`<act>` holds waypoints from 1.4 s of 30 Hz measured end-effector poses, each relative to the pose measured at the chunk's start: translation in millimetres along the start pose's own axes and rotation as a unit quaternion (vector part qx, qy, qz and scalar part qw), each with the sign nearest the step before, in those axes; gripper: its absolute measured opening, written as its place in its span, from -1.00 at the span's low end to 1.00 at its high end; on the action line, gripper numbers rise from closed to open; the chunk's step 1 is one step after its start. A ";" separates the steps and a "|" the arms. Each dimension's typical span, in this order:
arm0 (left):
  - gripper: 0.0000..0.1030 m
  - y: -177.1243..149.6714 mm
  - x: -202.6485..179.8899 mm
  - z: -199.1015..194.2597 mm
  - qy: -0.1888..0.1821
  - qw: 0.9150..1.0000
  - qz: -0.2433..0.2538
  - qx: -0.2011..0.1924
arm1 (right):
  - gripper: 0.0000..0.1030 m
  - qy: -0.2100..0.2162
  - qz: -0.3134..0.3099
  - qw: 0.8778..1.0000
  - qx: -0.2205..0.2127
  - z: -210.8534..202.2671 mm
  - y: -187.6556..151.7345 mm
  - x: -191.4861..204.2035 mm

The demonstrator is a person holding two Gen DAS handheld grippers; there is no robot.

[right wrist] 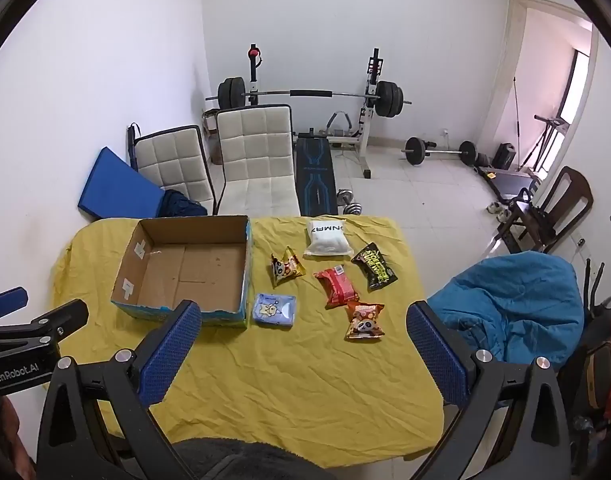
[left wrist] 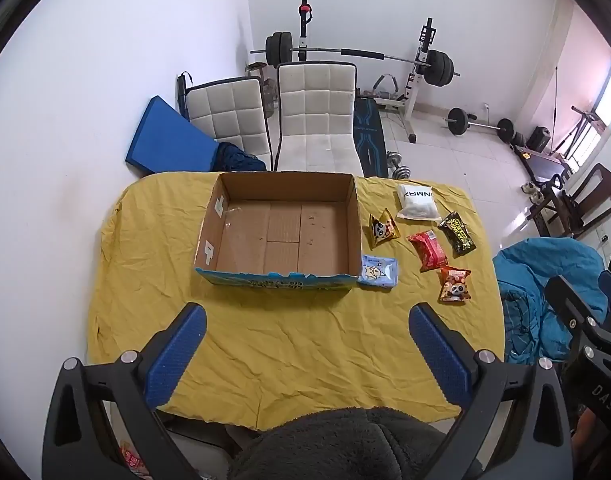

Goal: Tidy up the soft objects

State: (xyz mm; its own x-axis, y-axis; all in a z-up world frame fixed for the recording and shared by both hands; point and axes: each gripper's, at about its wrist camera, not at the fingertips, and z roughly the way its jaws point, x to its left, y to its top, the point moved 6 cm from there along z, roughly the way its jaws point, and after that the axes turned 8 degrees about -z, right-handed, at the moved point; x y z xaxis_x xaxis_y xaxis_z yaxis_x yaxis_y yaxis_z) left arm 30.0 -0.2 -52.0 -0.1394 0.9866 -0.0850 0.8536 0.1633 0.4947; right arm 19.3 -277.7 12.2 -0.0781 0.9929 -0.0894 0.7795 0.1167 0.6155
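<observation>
My left gripper [left wrist: 307,354] and right gripper [right wrist: 303,352] gape wide, holding nothing. Only my right view shows the box's [right wrist: 185,268] blue outer wall at three o'clock.

left gripper [right wrist: 9,344]: "GenRobot.AI" | white pouch [right wrist: 327,239]: mirrored, perhaps "ONMAX" | right gripper [left wrist: 585,344]: "DAS"

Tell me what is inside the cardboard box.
Nothing is in the cardboard box: only its bare brown floor and bits of white tape on the left wall show. The strip of floor just behind the near wall is hidden. All six packets lie outside, on the yellow cloth.
</observation>
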 end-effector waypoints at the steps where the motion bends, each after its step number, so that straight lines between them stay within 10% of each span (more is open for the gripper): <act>1: 1.00 0.0 -0.2 0.0 0.001 1.000 0.001 0.001 | 1.00 -0.008 -0.004 1.000 -0.010 -0.8 0.7 -0.1; 42: 1.00 2.5 -1.0 14.7 0.000 1.000 0.004 0.002 | 1.00 -0.014 -0.002 1.000 0.005 11.7 1.0 -0.6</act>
State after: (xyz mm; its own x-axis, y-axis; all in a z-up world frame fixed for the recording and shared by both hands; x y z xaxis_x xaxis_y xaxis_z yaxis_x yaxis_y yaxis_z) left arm 39.6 -0.8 -63.4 -0.1318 0.9879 -0.0816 0.8572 0.1550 0.4912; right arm 27.4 -278.5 3.6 -0.0641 0.9913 -0.1150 0.7854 0.1212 0.6070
